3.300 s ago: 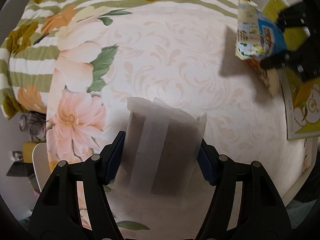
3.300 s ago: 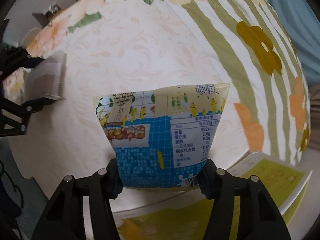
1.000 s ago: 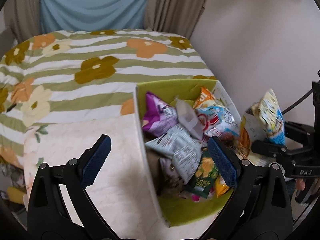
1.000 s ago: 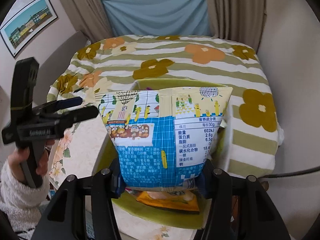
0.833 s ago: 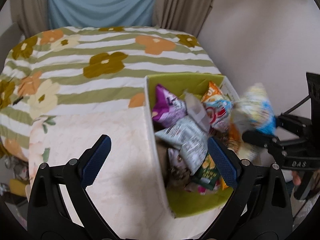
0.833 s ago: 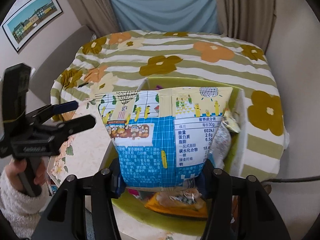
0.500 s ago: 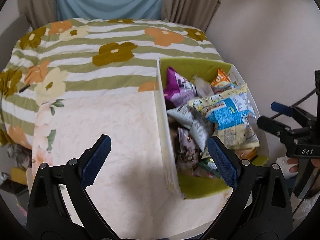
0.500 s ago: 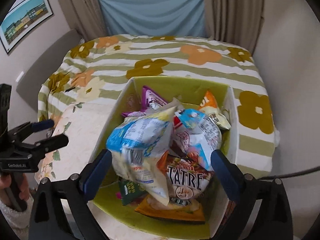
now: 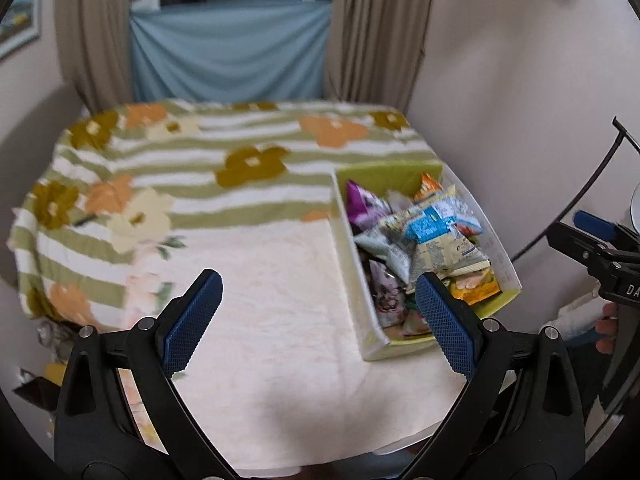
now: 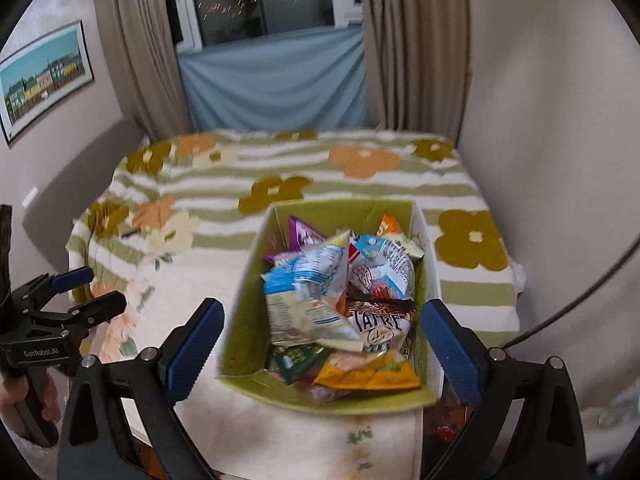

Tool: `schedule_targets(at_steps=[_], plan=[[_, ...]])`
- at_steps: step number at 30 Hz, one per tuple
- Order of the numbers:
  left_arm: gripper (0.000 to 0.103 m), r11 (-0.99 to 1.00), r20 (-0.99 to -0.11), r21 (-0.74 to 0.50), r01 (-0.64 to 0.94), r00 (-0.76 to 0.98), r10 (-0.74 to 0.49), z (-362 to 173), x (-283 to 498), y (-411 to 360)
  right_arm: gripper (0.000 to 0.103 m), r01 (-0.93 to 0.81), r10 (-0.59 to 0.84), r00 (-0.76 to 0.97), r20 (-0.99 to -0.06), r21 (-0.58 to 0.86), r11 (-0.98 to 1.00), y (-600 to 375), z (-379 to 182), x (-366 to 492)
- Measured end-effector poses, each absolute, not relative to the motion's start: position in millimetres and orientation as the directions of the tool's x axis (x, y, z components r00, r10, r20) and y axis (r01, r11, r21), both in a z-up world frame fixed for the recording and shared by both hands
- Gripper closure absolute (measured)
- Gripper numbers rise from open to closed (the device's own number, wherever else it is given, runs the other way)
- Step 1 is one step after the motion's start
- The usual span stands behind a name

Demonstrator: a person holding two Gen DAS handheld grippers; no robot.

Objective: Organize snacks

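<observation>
A green box (image 10: 245, 292) stands on the table's right side, piled with several snack bags. The blue-and-yellow bag (image 10: 308, 276) lies loose on top of the pile, also in the left wrist view (image 9: 432, 228). My right gripper (image 10: 322, 308) hovers above the box's near end, open, with nothing between its blue pads. My left gripper (image 9: 318, 284) is open and empty over the pale cloth to the left of the box (image 9: 348, 240). Each gripper shows at the edge of the other's view, the right gripper (image 9: 592, 236) and the left gripper (image 10: 76, 292).
A floral, green-striped cloth (image 9: 248, 168) covers the table. A wall (image 10: 540, 120) runs close along the right, with a black cable (image 10: 580, 300) across it. Curtains and a blue drape (image 10: 276, 88) hang behind. The table's front edge (image 9: 280, 468) is near.
My right gripper let go of the blue-and-yellow bag, which dropped onto the pile in the box. Both grippers pulled back and up, so the table looks smaller.
</observation>
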State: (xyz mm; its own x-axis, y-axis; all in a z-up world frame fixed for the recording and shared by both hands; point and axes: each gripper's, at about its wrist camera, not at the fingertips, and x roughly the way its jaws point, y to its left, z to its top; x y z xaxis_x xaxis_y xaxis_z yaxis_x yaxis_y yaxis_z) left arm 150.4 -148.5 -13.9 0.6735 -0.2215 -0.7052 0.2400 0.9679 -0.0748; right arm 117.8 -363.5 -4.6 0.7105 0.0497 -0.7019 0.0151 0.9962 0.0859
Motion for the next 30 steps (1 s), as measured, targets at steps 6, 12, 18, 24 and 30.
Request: schedule_targets(at_steps=[6, 12, 18, 24, 30], plan=[[0.000, 0.983, -0.598, -0.008, 0.184, 0.787, -0.153, 17.1, 83.4, -116.5, 0.004, 0.085, -0.022, 0.777, -0.629, 0.071, 0.994, -328.7, 16.2, 57.9], [0.000, 0.988, -0.543, 0.023, 0.151, 0.832, -0.115, 28.2, 32.1, -95.5, 0.001, 0.096, -0.072, 0.832, -0.551, 0.015, 0.995, -294.1, 23.5, 12.5], [0.000, 0.991, -0.525, 0.029, 0.134, 0.845, -0.099, 26.6, 7.4, -89.9, 0.001, 0.089, -0.072, 0.842, -0.534, 0.006, 0.996, -278.9, 19.0, -6.8], [0.000, 0.991, -0.518, 0.029, 0.134, 0.849, -0.100, 26.3, -0.3, -91.9, 0.001, 0.088, -0.071, 0.842, -0.535, 0.006, 0.996, -276.0, 13.7, -12.7], [0.000, 0.989, -0.515, 0.031, 0.141, 0.851, -0.105, 25.5, -1.3, -98.1, 0.001, 0.092, -0.075, 0.843, -0.533, 0.005, 0.996, -274.1, 10.7, -17.8]])
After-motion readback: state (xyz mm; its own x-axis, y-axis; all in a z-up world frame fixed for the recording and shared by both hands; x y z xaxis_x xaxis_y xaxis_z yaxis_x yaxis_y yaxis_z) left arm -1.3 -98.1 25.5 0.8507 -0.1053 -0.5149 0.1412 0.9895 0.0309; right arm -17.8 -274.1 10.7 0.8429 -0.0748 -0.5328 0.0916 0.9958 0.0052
